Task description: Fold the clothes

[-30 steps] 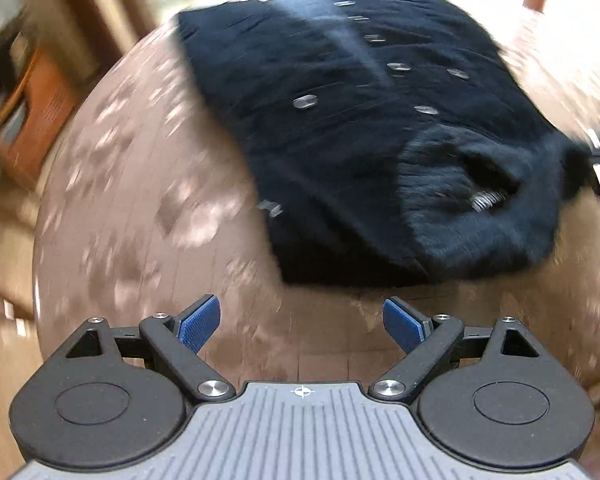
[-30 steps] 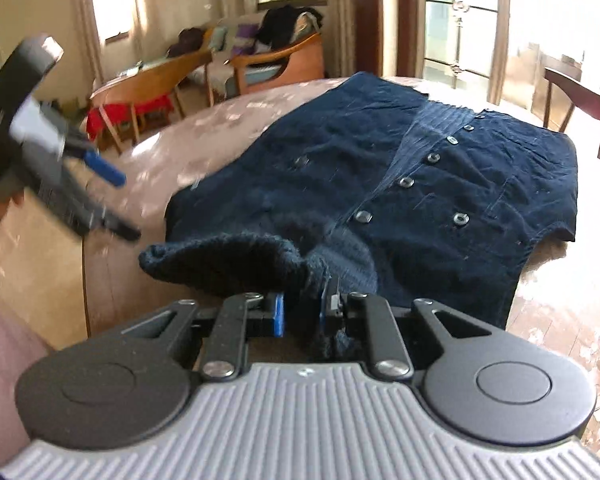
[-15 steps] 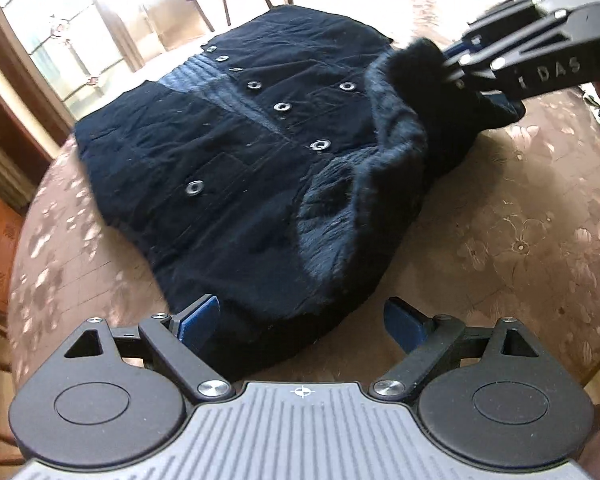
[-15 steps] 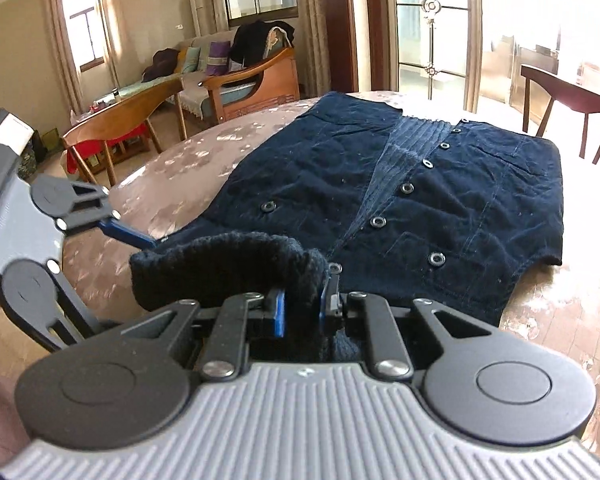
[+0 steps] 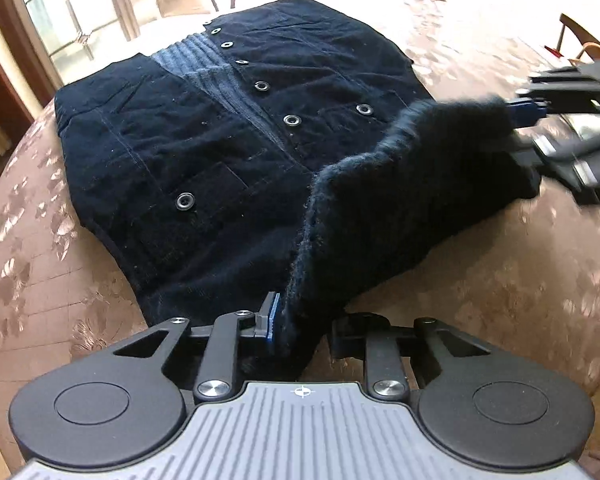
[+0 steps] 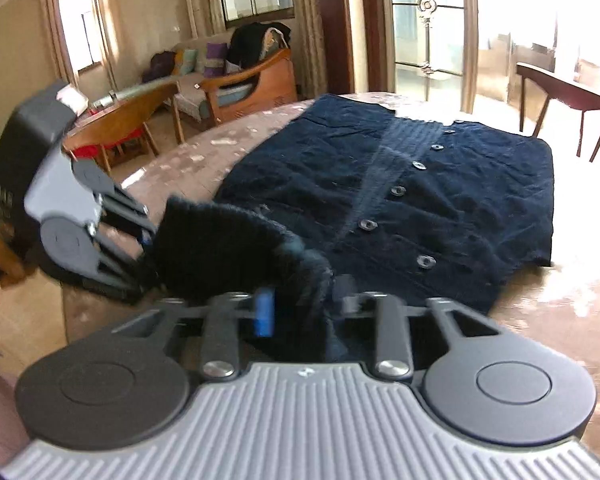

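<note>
A dark navy jacket (image 5: 204,140) with metal snaps lies spread on a round table (image 5: 40,280) under a brown flowered cloth. Its fuzzy knit band (image 5: 400,208) is lifted off the table at the near edge. My left gripper (image 5: 306,326) is shut on one end of that band. In the same view my right gripper (image 5: 528,110), blurred at the far right, pinches the other end. From the right wrist, the jacket (image 6: 440,200) stretches away, the right gripper (image 6: 304,312) is shut on the knit band (image 6: 228,248), and the left gripper (image 6: 148,244) holds it at the left.
Wooden chairs (image 6: 120,128) and an armchair (image 6: 244,88) with cushions stand beyond the table on the left. A dark side table (image 6: 568,92) stands by the glass doors at the right. Bare tablecloth (image 5: 520,300) shows to the right of the jacket.
My left gripper, open over the table before, has come in to the near edge and shut on the knit band. The right gripper has kept its hold and lifted its end.
</note>
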`<control>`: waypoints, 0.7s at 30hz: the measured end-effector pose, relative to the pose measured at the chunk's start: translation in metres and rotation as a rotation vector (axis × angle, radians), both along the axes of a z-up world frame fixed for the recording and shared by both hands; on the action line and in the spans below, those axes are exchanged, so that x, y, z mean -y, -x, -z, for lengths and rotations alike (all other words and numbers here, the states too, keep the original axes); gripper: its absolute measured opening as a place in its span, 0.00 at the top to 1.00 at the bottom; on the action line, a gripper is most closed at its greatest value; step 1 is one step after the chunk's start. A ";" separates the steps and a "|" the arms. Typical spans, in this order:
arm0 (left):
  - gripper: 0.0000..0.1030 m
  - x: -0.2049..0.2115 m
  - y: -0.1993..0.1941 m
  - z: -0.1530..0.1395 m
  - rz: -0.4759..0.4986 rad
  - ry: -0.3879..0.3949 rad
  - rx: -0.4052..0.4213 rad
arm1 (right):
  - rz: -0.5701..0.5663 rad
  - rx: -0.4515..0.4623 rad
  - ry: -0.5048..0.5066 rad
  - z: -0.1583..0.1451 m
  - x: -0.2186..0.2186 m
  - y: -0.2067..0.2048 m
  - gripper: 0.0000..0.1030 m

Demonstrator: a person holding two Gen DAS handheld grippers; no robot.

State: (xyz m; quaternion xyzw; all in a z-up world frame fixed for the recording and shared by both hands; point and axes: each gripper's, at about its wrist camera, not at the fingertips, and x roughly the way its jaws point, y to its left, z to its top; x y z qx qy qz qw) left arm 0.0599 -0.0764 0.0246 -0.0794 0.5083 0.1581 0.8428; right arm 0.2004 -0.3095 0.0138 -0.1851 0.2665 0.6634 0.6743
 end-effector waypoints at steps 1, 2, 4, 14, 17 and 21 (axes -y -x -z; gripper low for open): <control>0.78 -0.002 0.000 -0.001 -0.009 0.014 0.003 | 0.000 0.010 -0.001 0.000 0.007 -0.001 0.22; 0.78 -0.005 -0.001 -0.003 -0.015 0.024 0.006 | 0.000 0.020 -0.003 0.000 0.013 -0.001 0.20; 0.78 -0.007 -0.001 -0.006 -0.015 0.028 0.011 | 0.002 0.033 0.007 0.002 0.026 -0.004 0.20; 0.78 -0.016 -0.005 -0.013 -0.045 0.062 0.015 | -0.026 0.074 0.073 0.018 0.033 -0.008 0.20; 0.78 -0.017 -0.006 -0.016 -0.048 0.061 0.012 | -0.033 0.088 0.080 0.017 0.029 -0.005 0.31; 0.77 -0.015 -0.007 -0.019 -0.058 0.057 0.006 | -0.041 0.106 0.089 0.015 0.024 0.000 0.82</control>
